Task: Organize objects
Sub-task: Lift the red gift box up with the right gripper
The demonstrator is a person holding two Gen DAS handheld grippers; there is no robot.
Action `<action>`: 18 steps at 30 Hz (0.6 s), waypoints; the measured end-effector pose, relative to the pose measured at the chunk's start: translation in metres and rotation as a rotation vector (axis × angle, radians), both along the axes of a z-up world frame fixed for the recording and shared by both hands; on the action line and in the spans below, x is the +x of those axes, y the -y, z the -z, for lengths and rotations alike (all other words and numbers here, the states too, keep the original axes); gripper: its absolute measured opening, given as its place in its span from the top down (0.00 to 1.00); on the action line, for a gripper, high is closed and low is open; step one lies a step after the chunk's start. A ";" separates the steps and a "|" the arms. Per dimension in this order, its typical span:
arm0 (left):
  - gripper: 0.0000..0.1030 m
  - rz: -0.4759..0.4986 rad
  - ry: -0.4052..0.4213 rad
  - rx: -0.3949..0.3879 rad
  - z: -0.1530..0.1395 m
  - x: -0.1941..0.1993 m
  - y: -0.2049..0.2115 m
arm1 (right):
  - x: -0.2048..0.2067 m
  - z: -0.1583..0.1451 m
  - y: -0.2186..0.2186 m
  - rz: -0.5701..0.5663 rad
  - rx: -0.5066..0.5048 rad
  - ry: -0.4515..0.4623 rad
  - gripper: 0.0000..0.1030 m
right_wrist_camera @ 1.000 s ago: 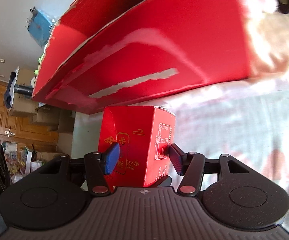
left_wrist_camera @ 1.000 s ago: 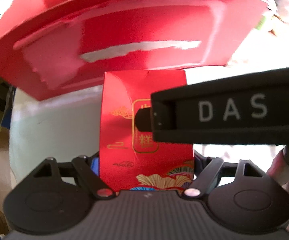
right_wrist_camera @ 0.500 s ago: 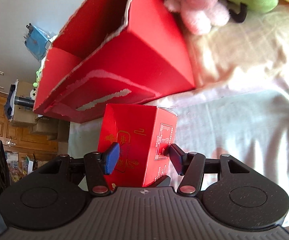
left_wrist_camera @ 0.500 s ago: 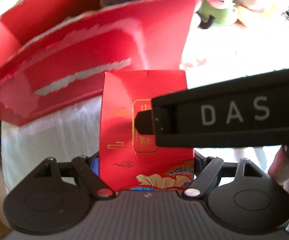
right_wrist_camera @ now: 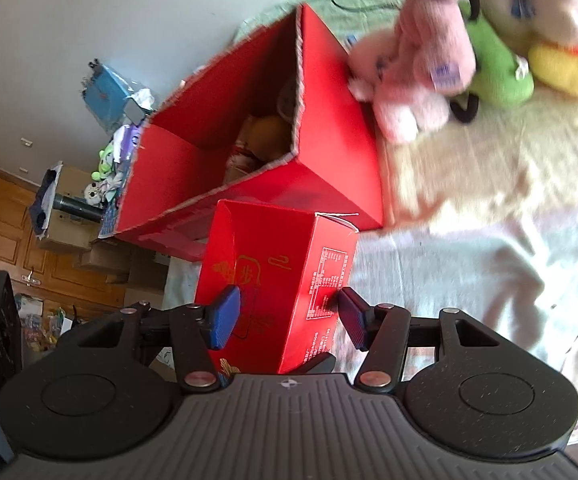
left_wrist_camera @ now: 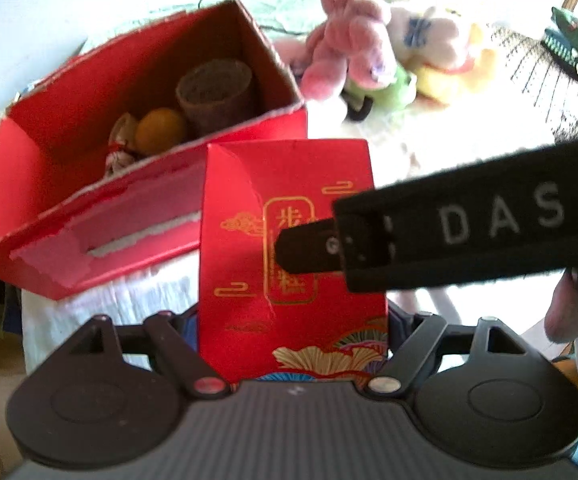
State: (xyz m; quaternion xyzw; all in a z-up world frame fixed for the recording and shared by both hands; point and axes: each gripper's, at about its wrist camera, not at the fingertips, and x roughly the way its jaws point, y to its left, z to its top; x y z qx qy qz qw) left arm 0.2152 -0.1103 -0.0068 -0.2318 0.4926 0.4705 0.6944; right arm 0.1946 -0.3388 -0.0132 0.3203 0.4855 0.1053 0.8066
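Both grippers, left (left_wrist_camera: 291, 320) and right (right_wrist_camera: 285, 316), clamp one red gift carton (left_wrist_camera: 289, 240); uneven pull could crush it before reaching the open red box (left_wrist_camera: 89, 152)

You are looking at two red boxes, one large open box (left_wrist_camera: 225, 184) and one small carton (left_wrist_camera: 289, 240), plus four plush toys (right_wrist_camera: 429, 80)

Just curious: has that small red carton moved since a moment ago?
Yes. The small red carton has risen against the big open red box, whose inside now shows.
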 end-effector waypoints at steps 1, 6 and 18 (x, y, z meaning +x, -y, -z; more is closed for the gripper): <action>0.21 -0.003 0.010 0.005 -0.003 0.000 0.001 | 0.000 -0.004 -0.001 -0.006 -0.011 0.015 0.44; 0.21 -0.001 0.026 0.055 -0.020 -0.029 0.011 | -0.002 -0.015 0.001 -0.024 -0.032 0.077 0.45; 0.21 -0.021 0.039 0.168 -0.051 -0.035 -0.003 | 0.014 -0.048 0.001 -0.060 -0.029 0.200 0.46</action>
